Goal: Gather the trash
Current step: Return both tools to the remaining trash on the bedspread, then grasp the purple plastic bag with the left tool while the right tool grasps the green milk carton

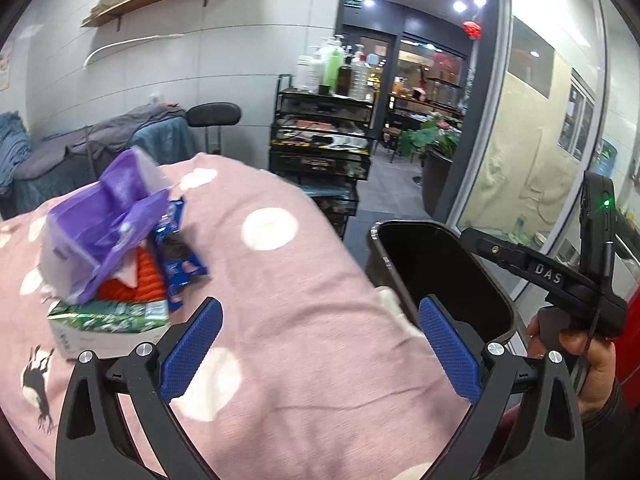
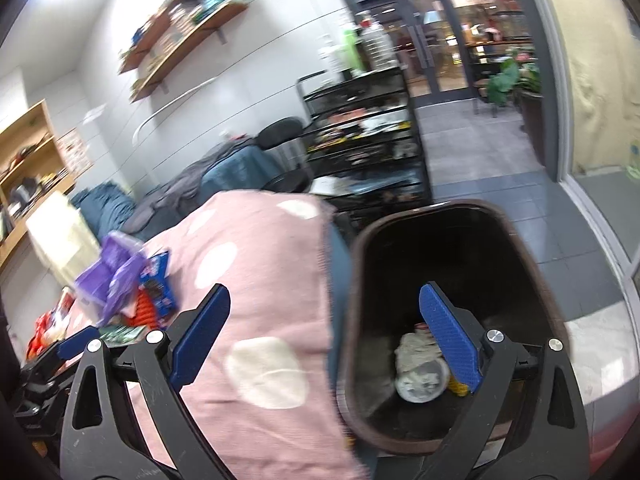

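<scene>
We can read only one text for certain: the raised letters "DAS" on the black plastic arm of the right hand-held gripper device point(image 1: 548, 272), seen in the left wrist view. The crumpled blue snack wrapper point(image 1: 176, 256) on the pink spotted cloth bears white lettering, perhaps a biscuit brand, but it is too blurred for us to read. Print on the green-patterned white carton point(image 1: 108, 320) is likewise illegible.

The left hand-held gripper point(image 1: 320, 344) has its jaws spread wide with nothing between them. The right hand-held gripper point(image 2: 324, 338) is likewise agape and empty, gripped by a hand point(image 1: 580, 364).
</scene>
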### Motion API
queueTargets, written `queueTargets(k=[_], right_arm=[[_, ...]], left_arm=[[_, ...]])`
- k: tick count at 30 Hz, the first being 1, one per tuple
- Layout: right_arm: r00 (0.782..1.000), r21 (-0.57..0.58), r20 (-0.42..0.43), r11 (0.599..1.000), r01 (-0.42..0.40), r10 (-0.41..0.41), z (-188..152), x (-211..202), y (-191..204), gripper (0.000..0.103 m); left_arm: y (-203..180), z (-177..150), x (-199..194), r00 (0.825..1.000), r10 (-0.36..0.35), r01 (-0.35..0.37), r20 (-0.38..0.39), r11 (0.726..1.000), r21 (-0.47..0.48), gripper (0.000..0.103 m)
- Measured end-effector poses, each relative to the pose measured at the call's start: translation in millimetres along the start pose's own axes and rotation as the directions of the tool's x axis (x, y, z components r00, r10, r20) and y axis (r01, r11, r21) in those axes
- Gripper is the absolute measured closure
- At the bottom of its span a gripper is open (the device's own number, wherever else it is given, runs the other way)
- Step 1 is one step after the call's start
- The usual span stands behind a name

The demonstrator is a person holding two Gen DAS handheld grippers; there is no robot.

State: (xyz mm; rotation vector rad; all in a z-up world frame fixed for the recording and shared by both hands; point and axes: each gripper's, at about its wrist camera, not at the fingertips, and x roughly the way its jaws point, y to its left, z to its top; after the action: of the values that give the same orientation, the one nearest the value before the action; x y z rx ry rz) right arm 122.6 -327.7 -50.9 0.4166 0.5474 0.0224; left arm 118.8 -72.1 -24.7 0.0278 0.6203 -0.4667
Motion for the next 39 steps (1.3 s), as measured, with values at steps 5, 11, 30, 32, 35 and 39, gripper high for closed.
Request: queueTargets(k=[5,11,30,32,35,39], right_arm=[[0.997,-0.064,-0.043,0.996,-0.067,0.064,-3,12,32,0.009],[0.987,-0.122,-0.097,0.982,-0.142,0.130,-7,23,74,0.009],[0.927,-0.284,-0.262,0.897,-0.340,0.268,-23,78,188,0.009],[0.919,-0.294,-0.293,0.890,-0.350,0.265,-26,86,193,0.009],[0.884,-0.325,-0.381,0.856,-0.401,0.269,-33,102,203,0.009],[0.830,-0.414,-0.496,0.770,-0.486,0.257,-43,118,220,0.009]], left_arm=[[34,-9,-11,0.998,0.064,-0.065,-0.003,0.996,-0.062,0.005],[74,-23,-25,0.991,0.133,-0.134,-0.017,0.984,-0.121,0.005],[163,-9,-39,0.976,0.216,-0.210,0.013,0.960,-0.184,0.006],[165,5,-33,0.977,0.210,-0.203,0.026,0.968,-0.150,0.008],[167,22,-20,0.976,0.216,-0.213,0.023,0.972,-0.101,0.015],[174,40,3,0.981,0.193,-0.193,-0.007,0.979,-0.072,0.037]])
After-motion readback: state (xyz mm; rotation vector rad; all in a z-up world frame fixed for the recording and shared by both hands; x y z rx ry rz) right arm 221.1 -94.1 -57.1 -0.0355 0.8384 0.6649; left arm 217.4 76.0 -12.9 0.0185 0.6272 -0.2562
